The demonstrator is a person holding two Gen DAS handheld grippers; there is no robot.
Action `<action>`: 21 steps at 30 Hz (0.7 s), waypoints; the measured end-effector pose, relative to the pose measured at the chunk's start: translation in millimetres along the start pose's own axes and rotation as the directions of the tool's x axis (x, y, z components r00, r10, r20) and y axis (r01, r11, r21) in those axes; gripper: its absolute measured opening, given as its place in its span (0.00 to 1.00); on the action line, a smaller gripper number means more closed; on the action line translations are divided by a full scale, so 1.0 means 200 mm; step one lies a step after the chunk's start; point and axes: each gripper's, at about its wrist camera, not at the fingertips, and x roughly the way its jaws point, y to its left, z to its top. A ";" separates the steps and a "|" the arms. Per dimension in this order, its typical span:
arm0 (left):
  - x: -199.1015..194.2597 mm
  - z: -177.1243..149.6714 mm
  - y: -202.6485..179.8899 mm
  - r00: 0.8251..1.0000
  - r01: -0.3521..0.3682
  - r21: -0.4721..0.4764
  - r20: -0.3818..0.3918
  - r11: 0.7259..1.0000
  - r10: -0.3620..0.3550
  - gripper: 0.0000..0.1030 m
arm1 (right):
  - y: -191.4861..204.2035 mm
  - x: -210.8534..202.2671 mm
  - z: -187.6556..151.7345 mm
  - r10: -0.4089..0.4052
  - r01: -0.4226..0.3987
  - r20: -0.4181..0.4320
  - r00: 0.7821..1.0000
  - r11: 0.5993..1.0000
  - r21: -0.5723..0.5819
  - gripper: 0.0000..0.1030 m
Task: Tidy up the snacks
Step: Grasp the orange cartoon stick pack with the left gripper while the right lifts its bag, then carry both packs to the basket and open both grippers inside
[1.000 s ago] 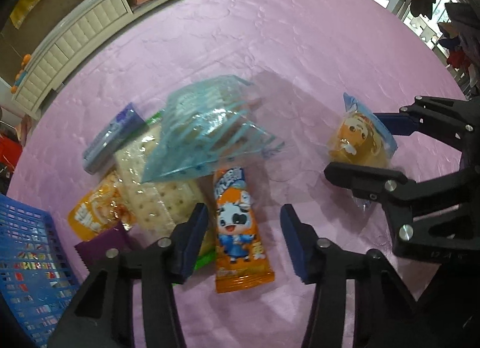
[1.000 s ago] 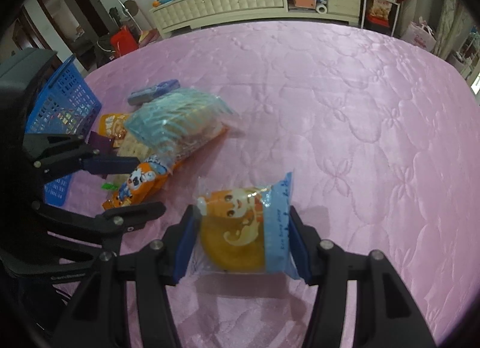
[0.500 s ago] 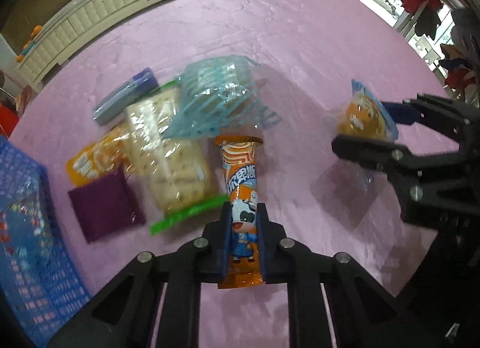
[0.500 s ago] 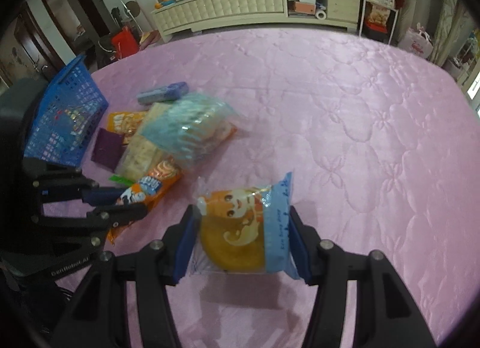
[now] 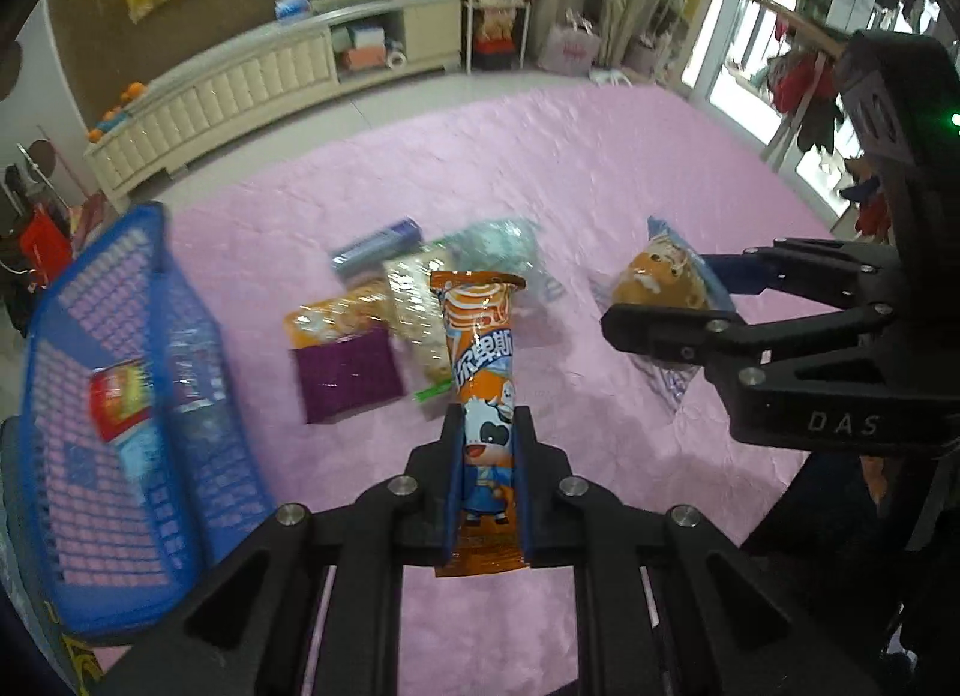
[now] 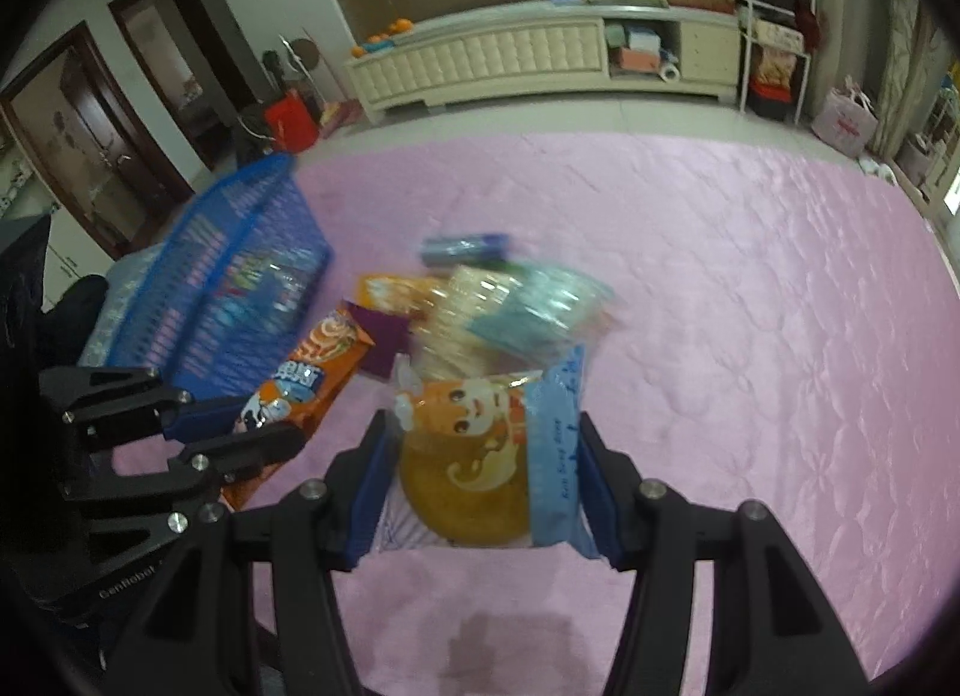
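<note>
My left gripper [image 5: 487,438] is shut on an orange snack bar with a cartoon cow [image 5: 483,336], which is lifted clear of the pink table and sticks out past the fingertips. In the right wrist view that bar [image 6: 318,360] hangs in the left gripper [image 6: 240,426] beside the blue basket. My right gripper [image 6: 482,456] is shut on a round cake packet with an orange cartoon and a blue edge [image 6: 474,426]. It is held above the table. The left wrist view shows the same packet [image 5: 657,276] in the right gripper [image 5: 678,300] at the right.
A blue mesh basket [image 5: 144,222] with a few packets inside stands at the left. A pile of snacks lies mid-table: a purple packet [image 5: 345,375], a cracker pack [image 5: 414,300], a clear teal bag [image 5: 504,246], a blue-grey bar [image 5: 378,246]. The pink quilted tabletop [image 5: 600,168] stretches beyond.
The left gripper closed on the orange cow bar and lifted it off the table. Both grippers have risen with their packets, and the blue basket has come further into view.
</note>
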 end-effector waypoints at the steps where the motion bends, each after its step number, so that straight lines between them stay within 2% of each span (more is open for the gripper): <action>1: -0.04 -0.01 0.03 1.000 -0.008 -0.006 0.013 1.000 0.008 0.12 | 0.04 -0.01 0.01 0.003 -0.003 0.008 1.000 1.000 -0.009 0.59; 11: -0.40 -0.14 0.41 0.989 -0.078 -0.080 0.119 0.994 0.087 0.12 | 0.48 -0.07 0.19 0.041 -0.033 0.057 0.998 0.992 -0.123 0.59; 21: -0.60 -0.28 0.78 0.975 -0.125 -0.171 0.159 0.977 0.152 0.12 | 0.88 0.11 0.32 0.053 -0.046 0.019 0.998 0.966 -0.255 0.59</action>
